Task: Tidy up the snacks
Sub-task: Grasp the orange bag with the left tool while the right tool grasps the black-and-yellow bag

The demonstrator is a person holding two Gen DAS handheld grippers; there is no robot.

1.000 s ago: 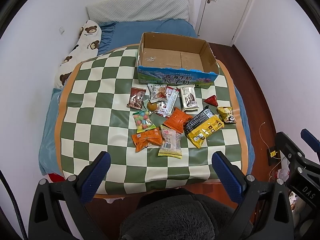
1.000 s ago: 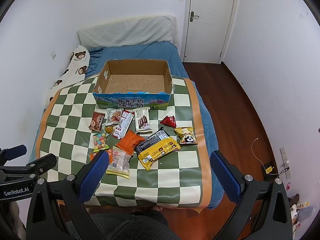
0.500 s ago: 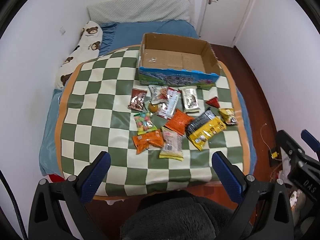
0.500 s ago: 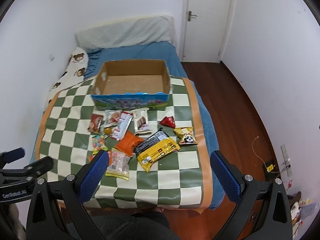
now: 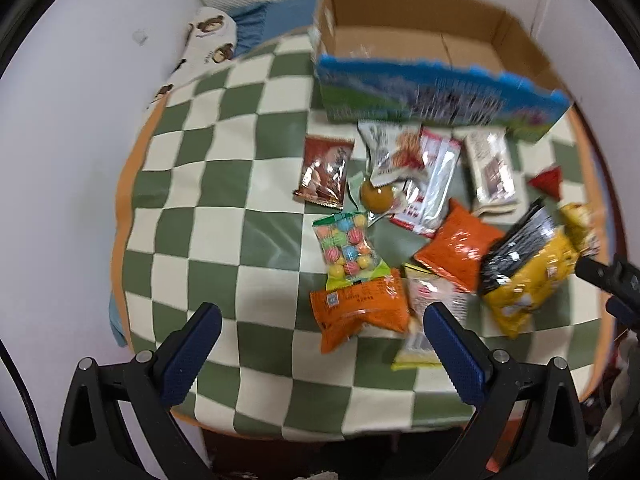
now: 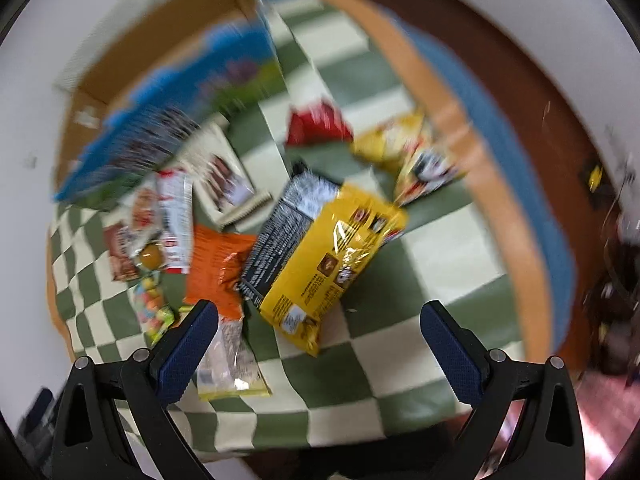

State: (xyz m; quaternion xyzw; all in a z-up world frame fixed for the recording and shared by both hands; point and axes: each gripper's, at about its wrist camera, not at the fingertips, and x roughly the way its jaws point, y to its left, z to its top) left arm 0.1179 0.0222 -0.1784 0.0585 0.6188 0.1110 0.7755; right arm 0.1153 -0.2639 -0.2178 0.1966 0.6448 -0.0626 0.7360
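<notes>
Several snack packets lie in a loose heap on the green-and-cream checked cloth (image 5: 224,240). My left gripper (image 5: 320,320) is open and empty, just above an orange packet (image 5: 360,308) and a clear bag of coloured candies (image 5: 348,248). My right gripper (image 6: 318,316) is open and empty, over a large yellow-and-black bag (image 6: 324,240); that bag also shows in the left wrist view (image 5: 524,272). An empty cardboard box (image 5: 420,36) with a blue printed front stands open behind the snacks. The right wrist view is blurred by motion.
A brown packet (image 5: 326,170), a round orange sweet (image 5: 376,196), a red triangular packet (image 6: 316,126) and a yellow panda packet (image 6: 416,160) lie nearby. A bear-print pillow (image 5: 208,40) lies at the back left. The cloth's orange edge (image 6: 500,200) borders wooden floor on the right.
Both grippers have dropped quickly toward the snacks, which now fill the views. The right gripper has also swung and tilted. Both stay open and empty.
</notes>
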